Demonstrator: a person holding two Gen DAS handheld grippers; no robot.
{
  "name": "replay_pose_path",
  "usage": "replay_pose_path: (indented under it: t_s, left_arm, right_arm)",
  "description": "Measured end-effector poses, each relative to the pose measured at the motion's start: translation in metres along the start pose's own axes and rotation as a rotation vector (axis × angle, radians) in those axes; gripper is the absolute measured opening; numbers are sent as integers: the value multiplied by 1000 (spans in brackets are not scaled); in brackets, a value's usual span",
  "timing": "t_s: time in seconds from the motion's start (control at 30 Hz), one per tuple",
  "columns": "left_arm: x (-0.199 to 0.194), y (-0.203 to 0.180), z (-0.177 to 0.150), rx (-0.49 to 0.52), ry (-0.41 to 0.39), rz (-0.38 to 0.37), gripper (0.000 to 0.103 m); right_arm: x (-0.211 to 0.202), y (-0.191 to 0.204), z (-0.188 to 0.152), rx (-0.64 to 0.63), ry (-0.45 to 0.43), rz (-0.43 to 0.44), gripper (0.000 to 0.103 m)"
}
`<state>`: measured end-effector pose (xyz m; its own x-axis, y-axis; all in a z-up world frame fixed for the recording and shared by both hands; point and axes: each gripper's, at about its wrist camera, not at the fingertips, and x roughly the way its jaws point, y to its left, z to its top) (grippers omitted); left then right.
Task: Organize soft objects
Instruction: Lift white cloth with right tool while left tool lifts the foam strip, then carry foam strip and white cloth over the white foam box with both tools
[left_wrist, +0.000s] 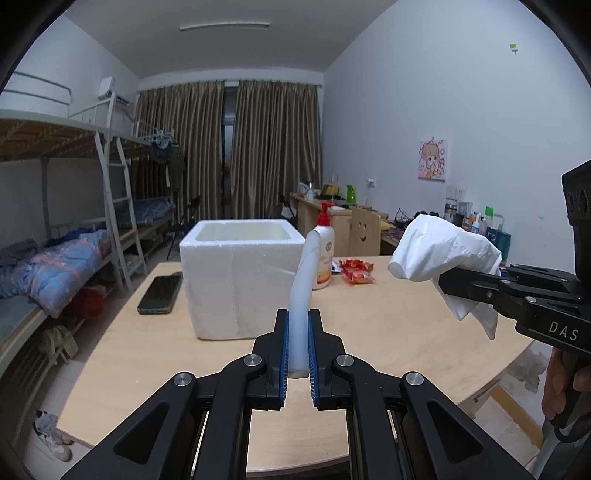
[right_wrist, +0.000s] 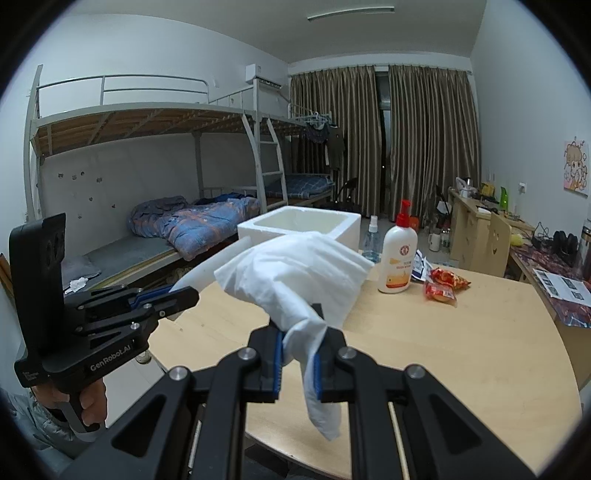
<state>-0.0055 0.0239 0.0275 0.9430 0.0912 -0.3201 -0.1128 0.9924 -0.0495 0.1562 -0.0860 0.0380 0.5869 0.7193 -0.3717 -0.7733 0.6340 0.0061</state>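
My left gripper (left_wrist: 298, 314) is shut on a pale foam strip (left_wrist: 303, 273) that curves upward above the wooden table (left_wrist: 388, 332). My right gripper (right_wrist: 301, 328) is shut on a bunched white tissue cloth (right_wrist: 295, 273), with one corner hanging below the fingers. Both are held in the air, side by side. In the left wrist view the right gripper (left_wrist: 445, 286) with the cloth (left_wrist: 439, 254) sits at the right. The right wrist view has the left gripper (right_wrist: 194, 293) and the strip (right_wrist: 218, 264) at the left. An open white foam box (left_wrist: 236, 280) stands on the table ahead.
A dark phone (left_wrist: 160, 294) lies left of the box. Right of the box are a lotion pump bottle (right_wrist: 397, 254), a small spray bottle (right_wrist: 371, 240) and red snack packets (right_wrist: 443, 286). Bunk beds line the left wall, and cluttered desks the right.
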Motion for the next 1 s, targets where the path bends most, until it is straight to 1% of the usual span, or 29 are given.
replay_pose_path:
  t_s: [0.3, 0.53, 0.7, 0.83, 1.0]
  left_arm:
    - [-19, 0, 2, 13, -40, 10, 10]
    - [-28, 2, 9, 5, -74, 23, 10]
    - [-24, 1, 15, 15, -77, 32, 10]
    - [-15, 3, 21, 12, -74, 34, 10]
    - [-1, 11, 30, -1, -64, 51, 10]
  right_arm:
    - [-12, 8, 1, -11, -41, 8, 16]
    - [-15, 9, 1, -18, -56, 14, 16]
    - [-12, 9, 5, -29, -66, 23, 16]
    - [-8, 6, 10, -23, -82, 37, 16]
    - [3, 2, 18, -17, -79, 49, 16]
